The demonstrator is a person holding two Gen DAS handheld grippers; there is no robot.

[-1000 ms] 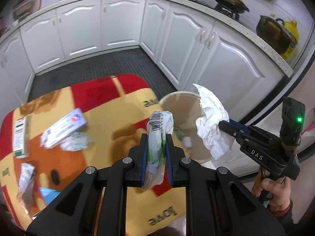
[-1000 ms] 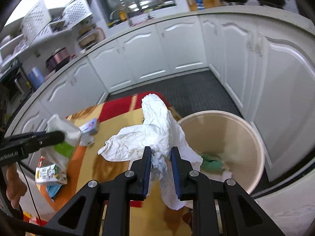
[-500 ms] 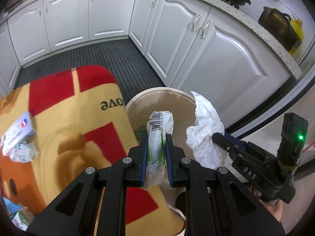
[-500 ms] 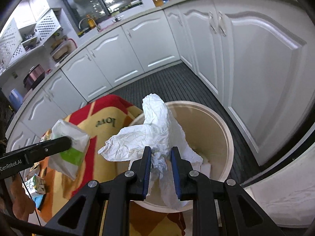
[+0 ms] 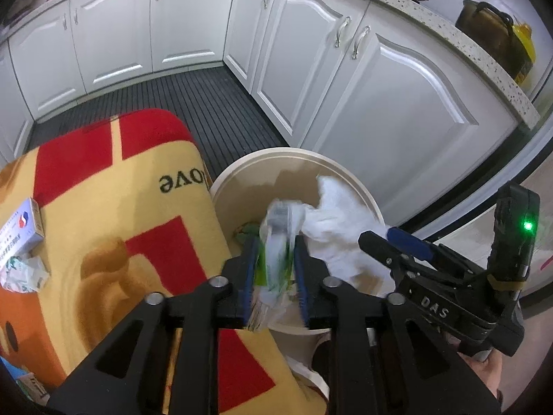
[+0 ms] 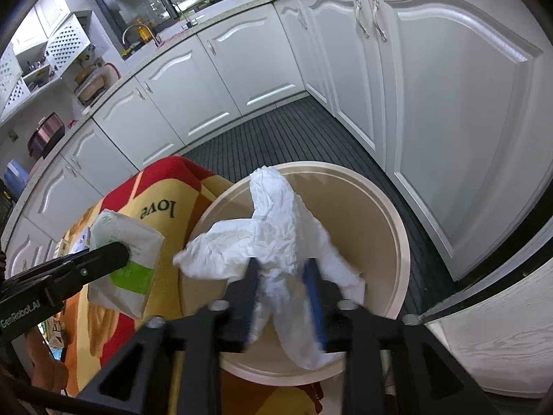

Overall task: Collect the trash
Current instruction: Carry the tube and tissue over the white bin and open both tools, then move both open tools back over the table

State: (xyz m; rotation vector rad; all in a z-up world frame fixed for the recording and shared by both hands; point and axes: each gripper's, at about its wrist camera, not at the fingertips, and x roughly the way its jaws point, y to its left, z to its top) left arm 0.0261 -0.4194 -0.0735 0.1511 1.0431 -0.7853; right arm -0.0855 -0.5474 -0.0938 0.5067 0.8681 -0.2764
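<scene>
A round beige bin (image 5: 276,162) (image 6: 397,221) stands on the floor beside the red and yellow blanket (image 5: 114,214). My left gripper (image 5: 276,259) is over the bin with its jaws parted. A white and green wrapper (image 5: 278,235) (image 6: 128,259), blurred, sits loose between them. My right gripper (image 6: 281,276) is over the bin too, jaws parted and blurred. The crumpled white paper (image 6: 276,235) (image 5: 338,228) hangs between them above the bin's opening.
White kitchen cabinets (image 5: 345,86) curve around the dark ribbed floor (image 5: 193,103). On the blanket's left lie a small white box (image 5: 20,228) and a crumpled wrapper (image 5: 22,273). Some green trash (image 5: 247,230) lies in the bin.
Both grippers moved from above the blanket to over the bin. Both jaws have spread in the last half second, and the wrapper and paper look blurred as they come loose.
</scene>
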